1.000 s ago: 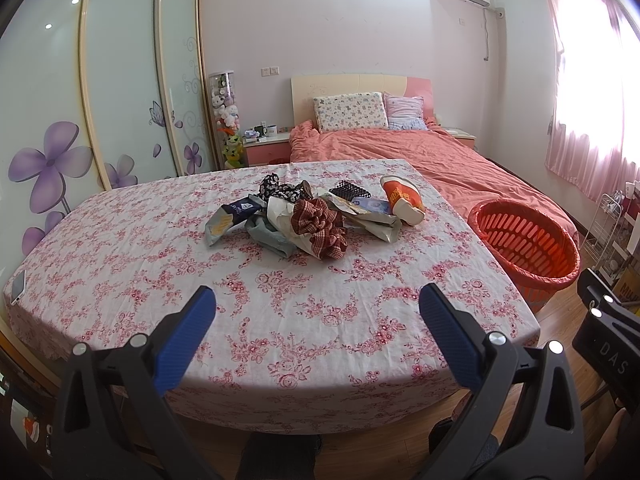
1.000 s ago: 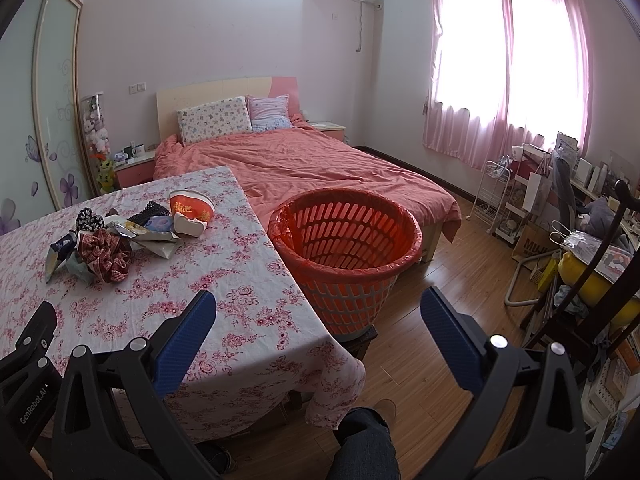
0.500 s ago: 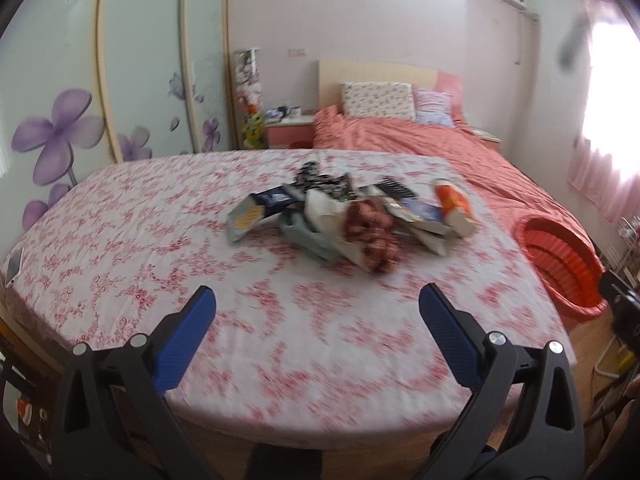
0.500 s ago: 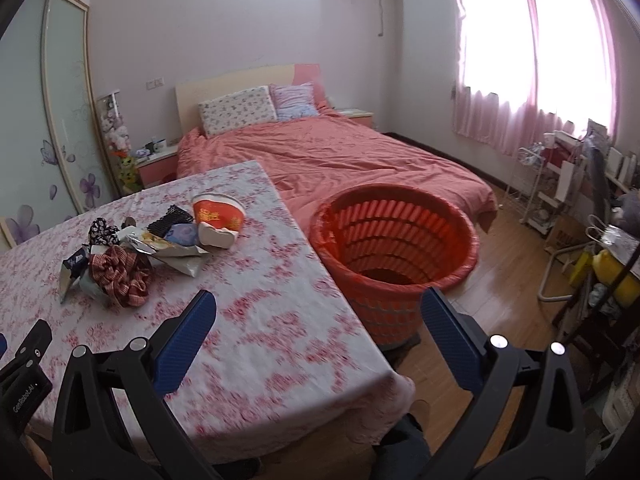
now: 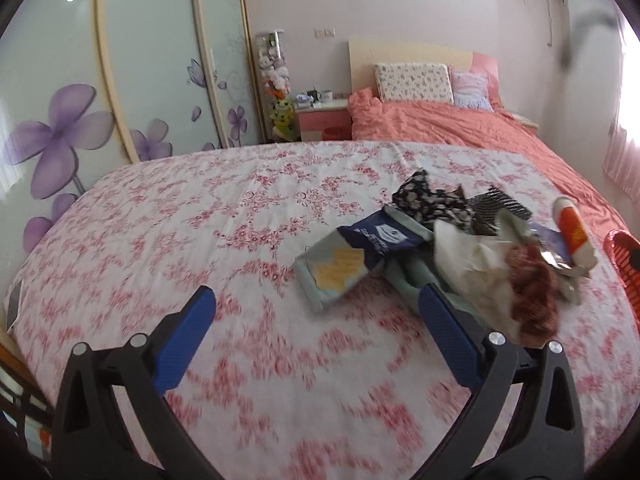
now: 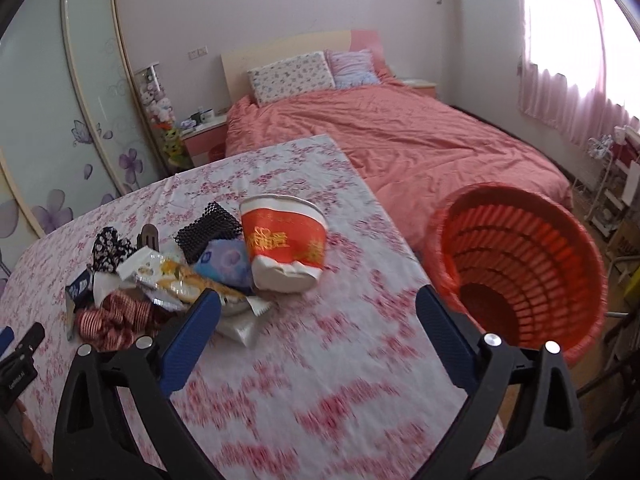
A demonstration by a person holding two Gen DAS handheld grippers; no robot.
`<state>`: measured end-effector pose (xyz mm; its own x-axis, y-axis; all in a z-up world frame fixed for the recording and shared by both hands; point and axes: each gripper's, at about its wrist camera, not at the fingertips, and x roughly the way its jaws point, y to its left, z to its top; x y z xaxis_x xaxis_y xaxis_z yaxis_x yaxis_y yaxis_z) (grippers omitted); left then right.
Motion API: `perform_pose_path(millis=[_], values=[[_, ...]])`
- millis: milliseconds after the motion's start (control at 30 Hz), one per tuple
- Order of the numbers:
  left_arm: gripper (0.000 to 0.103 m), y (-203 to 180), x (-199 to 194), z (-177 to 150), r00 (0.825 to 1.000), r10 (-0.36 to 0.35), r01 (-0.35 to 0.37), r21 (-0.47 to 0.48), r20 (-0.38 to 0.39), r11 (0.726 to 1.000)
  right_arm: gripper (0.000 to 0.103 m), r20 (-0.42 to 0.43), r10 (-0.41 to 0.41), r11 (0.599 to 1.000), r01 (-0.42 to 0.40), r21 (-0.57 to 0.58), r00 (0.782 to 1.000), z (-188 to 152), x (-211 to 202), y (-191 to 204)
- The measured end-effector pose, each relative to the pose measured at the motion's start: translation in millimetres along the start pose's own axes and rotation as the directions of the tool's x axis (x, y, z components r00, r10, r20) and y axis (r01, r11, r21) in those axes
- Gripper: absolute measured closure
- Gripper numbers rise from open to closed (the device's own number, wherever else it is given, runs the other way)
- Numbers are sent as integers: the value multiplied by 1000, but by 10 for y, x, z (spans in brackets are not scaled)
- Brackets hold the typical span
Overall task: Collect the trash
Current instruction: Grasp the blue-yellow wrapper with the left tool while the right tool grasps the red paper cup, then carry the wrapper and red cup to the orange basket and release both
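Note:
A pile of trash lies on the floral tablecloth (image 5: 200, 240): a crushed red and white paper cup (image 6: 284, 246), snack wrappers (image 6: 176, 280), a blue and grey packet (image 5: 352, 260), a red checked scrunchie (image 5: 532, 296) and black patterned scraps (image 5: 432, 200). An empty red plastic basket (image 6: 520, 264) stands on the floor right of the table. My left gripper (image 5: 316, 340) is open and empty, over the table just short of the packet. My right gripper (image 6: 316, 324) is open and empty, just short of the cup.
A bed with a coral cover (image 6: 400, 140) stands behind the table. A wardrobe with purple flower doors (image 5: 80, 120) is on the left. A nightstand (image 5: 324, 120) sits by the bed. A rack with clutter (image 6: 616, 184) is at the far right.
Both grippers have moved forward over the table toward the trash pile, which now looks much larger. Both stay open and empty.

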<state>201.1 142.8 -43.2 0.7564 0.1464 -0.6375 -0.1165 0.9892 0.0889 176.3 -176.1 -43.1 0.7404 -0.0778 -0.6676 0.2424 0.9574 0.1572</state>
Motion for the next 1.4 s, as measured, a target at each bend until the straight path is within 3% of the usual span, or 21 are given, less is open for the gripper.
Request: perform_pose_path(millis=[267, 467, 567, 767, 1067, 1400], values=[[15, -43, 525, 122, 996, -41, 45, 47, -85, 998, 8, -124, 60, 997, -53, 58, 990, 202, 604, 26], [24, -93, 767, 132, 992, -44, 55, 85, -122, 995, 24, -203, 74, 995, -58, 80, 976, 173, 872, 17], [31, -83, 882, 155, 989, -43, 55, 81, -142, 995, 32, -198, 75, 996, -63, 66, 977, 182, 894, 33], [50, -46, 1045, 223, 985, -75, 84, 48, -157, 995, 33, -192, 73, 995, -60, 75, 979, 196, 929, 1], [79, -11, 1003, 339, 990, -80, 84, 37, -113, 996, 33, -163, 59, 997, -50, 59, 985, 201, 854, 8], [94, 187, 784, 475, 987, -146, 144, -37, -73, 989, 33, -128, 58, 997, -52, 50, 990, 239, 689, -26]])
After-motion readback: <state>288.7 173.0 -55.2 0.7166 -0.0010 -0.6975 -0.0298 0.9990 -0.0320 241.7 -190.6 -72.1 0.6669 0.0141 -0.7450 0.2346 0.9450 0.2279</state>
